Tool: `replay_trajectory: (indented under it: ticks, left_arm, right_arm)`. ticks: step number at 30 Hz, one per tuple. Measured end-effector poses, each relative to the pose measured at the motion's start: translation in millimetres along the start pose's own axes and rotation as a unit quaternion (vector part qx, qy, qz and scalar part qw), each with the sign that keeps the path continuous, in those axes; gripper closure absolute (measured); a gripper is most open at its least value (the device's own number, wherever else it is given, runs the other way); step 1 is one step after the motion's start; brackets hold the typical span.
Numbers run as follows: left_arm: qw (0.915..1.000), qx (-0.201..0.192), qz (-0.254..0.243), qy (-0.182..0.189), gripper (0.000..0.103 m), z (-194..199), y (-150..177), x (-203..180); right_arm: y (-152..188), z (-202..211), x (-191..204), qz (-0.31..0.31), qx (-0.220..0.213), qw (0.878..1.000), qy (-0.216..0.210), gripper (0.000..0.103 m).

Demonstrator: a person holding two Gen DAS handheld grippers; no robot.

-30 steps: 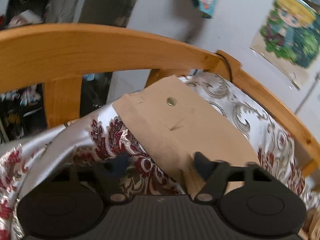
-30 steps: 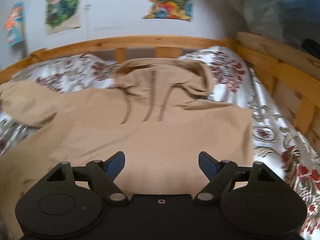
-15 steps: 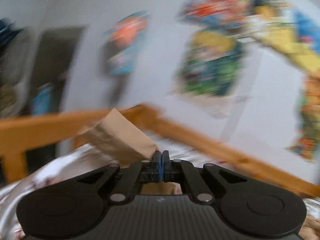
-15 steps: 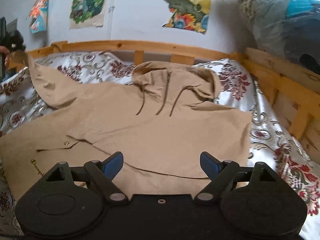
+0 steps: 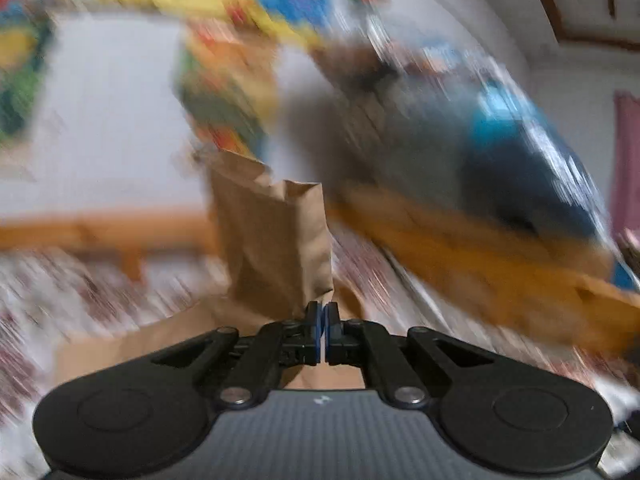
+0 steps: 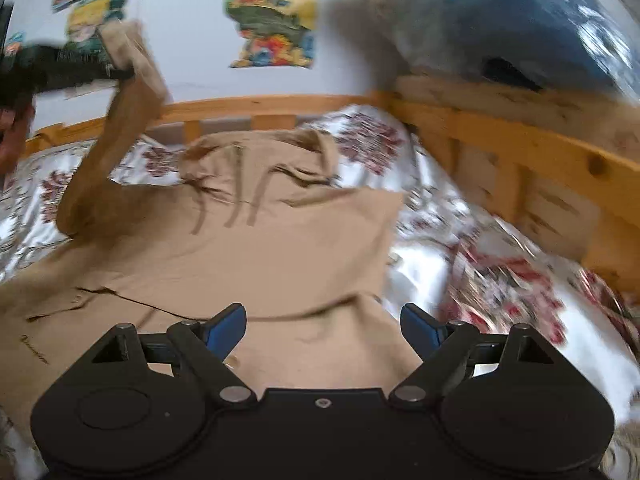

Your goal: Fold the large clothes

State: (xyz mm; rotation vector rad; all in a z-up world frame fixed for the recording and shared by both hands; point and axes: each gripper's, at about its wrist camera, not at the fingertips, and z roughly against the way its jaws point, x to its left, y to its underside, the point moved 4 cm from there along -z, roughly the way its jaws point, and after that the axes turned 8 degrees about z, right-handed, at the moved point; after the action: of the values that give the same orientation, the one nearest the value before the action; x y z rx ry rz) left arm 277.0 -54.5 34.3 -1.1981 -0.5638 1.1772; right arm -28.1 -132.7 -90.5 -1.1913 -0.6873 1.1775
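A tan hooded jacket (image 6: 256,248) lies spread on the patterned bed sheet (image 6: 472,272), hood toward the wooden headboard. My left gripper (image 5: 322,320) is shut on the cuff of the jacket's left sleeve (image 5: 276,240) and holds it high in the air. In the right wrist view that gripper (image 6: 120,74) is at the upper left with the sleeve (image 6: 108,152) hanging from it. My right gripper (image 6: 323,322) is open and empty just above the jacket's lower right part.
A wooden bed rail (image 6: 520,152) runs along the back and the right side. A blue and grey bundle (image 6: 520,20) sits above the right rail. Posters (image 6: 272,12) hang on the white wall. The left wrist view is heavily blurred.
My left gripper shut on the sleeve cuff, lifted it off the bed and swung it up and to the right. My right gripper stayed open over the jacket and shifted slightly right.
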Motion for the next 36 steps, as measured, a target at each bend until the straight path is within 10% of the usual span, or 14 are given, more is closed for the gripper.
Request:
replay_trajectory:
  ticks: [4,5,6,11,14,23,31,36]
  left_arm:
    - [0.9908,0.116,0.052,0.047,0.089,-26.1,59.4,-18.6]
    - [0.9877,0.133,0.062,0.055,0.070,-26.9,69.8,-19.4]
    - [0.9863,0.139,0.067,0.057,0.049,-25.9,76.2,-15.1]
    - [0.9882,0.139,0.057,0.031,0.026,3.5,85.7,19.8]
    - [0.9893,0.128,0.051,-0.047,0.017,21.0,81.1,62.7]
    - [0.9527,0.124,0.125,-0.247,0.018,52.0,85.5,222.3]
    - [0.9474,0.078,0.242,-0.195,0.032,27.5,83.9,294.9]
    - [0.9517,0.106,0.253,-0.138,0.077,2.8,99.5,302.5]
  right_arm:
    - [16.7,1.0,-13.3,-0.013,0.012,1.000,0.015,0.017]
    - [19.1,1.0,-14.9,-0.015,0.013,1.000,0.016,0.017]
    - [21.7,1.0,-16.4,-0.015,0.014,1.000,0.016,0.017]
    - [21.4,-4.1,-14.9,-0.015,0.016,1.000,0.010,0.017]
    - [11.1,-14.1,-7.4,-0.014,0.018,1.000,-0.004,0.017]
    - [-37.7,-88.7,18.5,0.014,0.054,0.997,-0.049,0.028]
    - [-58.7,-177.7,18.7,-0.036,0.097,0.994,-0.040,0.039]
    - [-67.4,-217.5,29.5,-0.059,0.126,0.989,-0.042,0.059]
